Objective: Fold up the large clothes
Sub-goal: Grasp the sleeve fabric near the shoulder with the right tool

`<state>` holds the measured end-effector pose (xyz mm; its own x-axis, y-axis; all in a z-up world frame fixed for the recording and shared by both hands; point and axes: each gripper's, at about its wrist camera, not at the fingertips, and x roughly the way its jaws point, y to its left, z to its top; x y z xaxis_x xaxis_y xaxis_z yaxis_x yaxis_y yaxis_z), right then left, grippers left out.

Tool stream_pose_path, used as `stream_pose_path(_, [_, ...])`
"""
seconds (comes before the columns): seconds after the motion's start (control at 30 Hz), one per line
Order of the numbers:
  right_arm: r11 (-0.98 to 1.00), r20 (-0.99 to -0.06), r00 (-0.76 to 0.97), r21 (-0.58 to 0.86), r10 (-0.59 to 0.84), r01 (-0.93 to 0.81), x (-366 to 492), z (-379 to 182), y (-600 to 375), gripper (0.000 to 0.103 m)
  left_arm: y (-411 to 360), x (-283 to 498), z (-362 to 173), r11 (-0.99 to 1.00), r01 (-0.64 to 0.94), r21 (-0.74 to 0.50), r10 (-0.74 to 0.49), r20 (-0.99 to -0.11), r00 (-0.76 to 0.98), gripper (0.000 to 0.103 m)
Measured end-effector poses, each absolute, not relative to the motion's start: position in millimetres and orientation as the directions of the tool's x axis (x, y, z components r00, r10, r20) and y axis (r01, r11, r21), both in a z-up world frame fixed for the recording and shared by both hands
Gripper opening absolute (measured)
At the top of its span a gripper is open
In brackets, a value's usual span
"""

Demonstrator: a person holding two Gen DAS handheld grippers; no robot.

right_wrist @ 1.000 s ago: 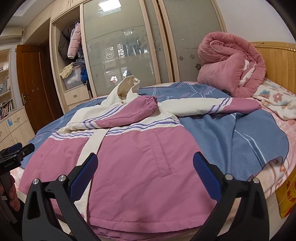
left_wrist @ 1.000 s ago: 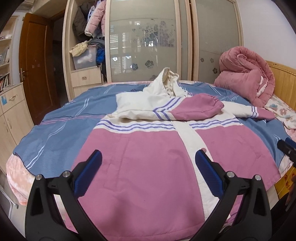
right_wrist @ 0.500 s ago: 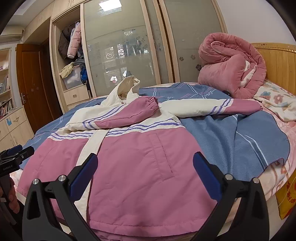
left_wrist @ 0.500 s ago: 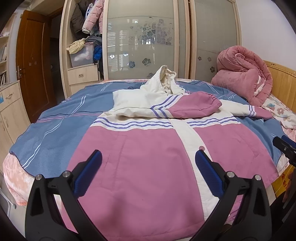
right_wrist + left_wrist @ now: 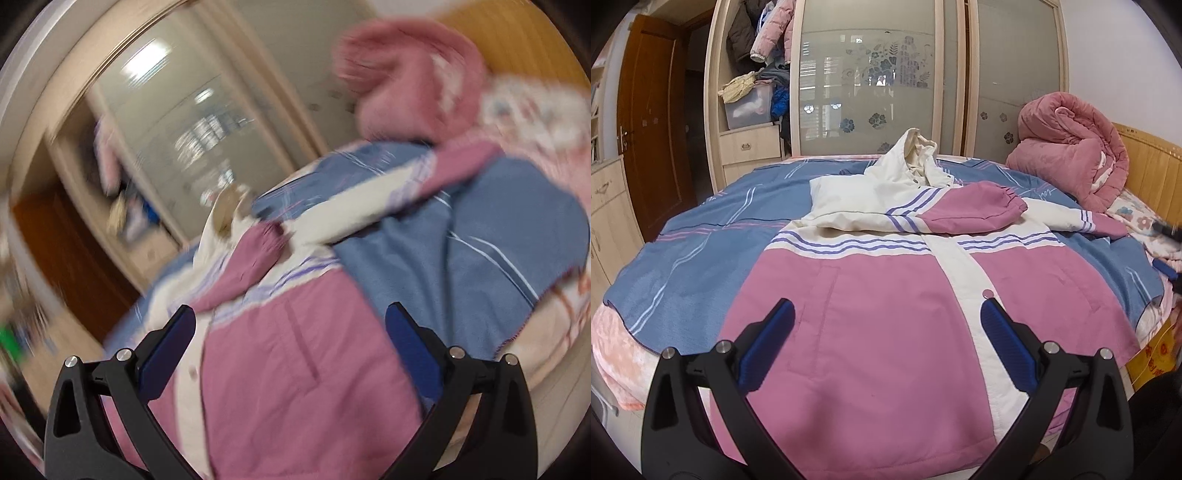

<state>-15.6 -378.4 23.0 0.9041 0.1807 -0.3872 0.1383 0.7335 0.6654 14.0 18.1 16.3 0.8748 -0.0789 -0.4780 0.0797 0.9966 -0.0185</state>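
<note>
A large pink and white hooded jacket [image 5: 886, 314] lies front up on the bed, hood [image 5: 916, 155] toward the wardrobe. One sleeve [image 5: 960, 218] is folded across the chest; the other sleeve [image 5: 1082, 221] stretches out to the right. My left gripper [image 5: 886, 317] hovers open above the jacket's lower half, holding nothing. In the blurred, tilted right wrist view the jacket [image 5: 288, 369] fills the lower middle, and my right gripper [image 5: 290, 325] is open and empty above it. Its dark tip [image 5: 1167, 230] shows at the right edge of the left wrist view.
The bed has a blue striped cover [image 5: 701, 236]. A rolled pink quilt [image 5: 1067, 147] sits against the wooden headboard [image 5: 1148, 162] at the right. A wardrobe with glass sliding doors [image 5: 871, 81] stands behind, and a brown door [image 5: 650, 125] at the left.
The right gripper has swung sharply, tilting its view and blurring it, and moved toward the outstretched sleeve. The left gripper has crept a little forward over the jacket. Both stay open.
</note>
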Motion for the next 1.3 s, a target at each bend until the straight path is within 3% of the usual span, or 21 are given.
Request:
stream_pose_path(0.37, [0.271,-0.248,0.950,0.943,0.191,0.192,40,-33,-569,0.102,22,23,13,0.995,0.079,-0.053,-0.095,-0.502,0.860,0.101])
stream_pose_path(0.47, [0.247,-0.317,0.940,0.928,0.130,0.279,67,-51,-607,0.102,21,27,11,0.995,0.084,-0.058,-0.102,-0.509,0.855,0.101])
stream_pose_path(0.6, [0.229,-0.375,0.922,0.910,0.099,0.345,104,-66,-637,0.064,17,33,6,0.995,0.084,-0.050,-0.098,-0.526,0.845,0.101])
stream_pose_path(0.87, [0.217,-0.505,0.862,0.846,0.038,0.487,158,-91,-672,0.063,11,52,-6,0.996,0.080,-0.049,-0.094,-0.569,0.817,0.101])
stream_pose_path(0.97, [0.193,-0.513,0.859,0.843,0.009,0.502,166,-98,-682,0.056,8,58,-9,0.996,0.084,-0.041,-0.092,-0.582,0.808,0.101])
stream_pose_path(1.0, [0.194,-0.511,0.860,0.844,0.006,0.500,170,-100,-684,0.047,7,60,-10,0.996,0.086,-0.039,-0.092,-0.584,0.806,0.101])
stream_pose_path(1.07, [0.203,-0.531,0.847,0.826,-0.033,0.526,169,-101,-685,0.017,4,63,-12,0.996,0.088,-0.036,-0.092,-0.591,0.801,0.101])
stream_pose_path(1.17, [0.244,-0.520,0.852,0.819,-0.068,0.519,176,-95,-685,0.009,2,65,-13,0.995,0.094,-0.038,-0.098,-0.594,0.798,0.101])
stream_pose_path(1.3, [0.490,-0.535,0.823,0.675,-0.191,0.552,186,-40,-658,0.008,3,66,-11,0.994,0.096,-0.047,-0.105,-0.589,0.802,0.101])
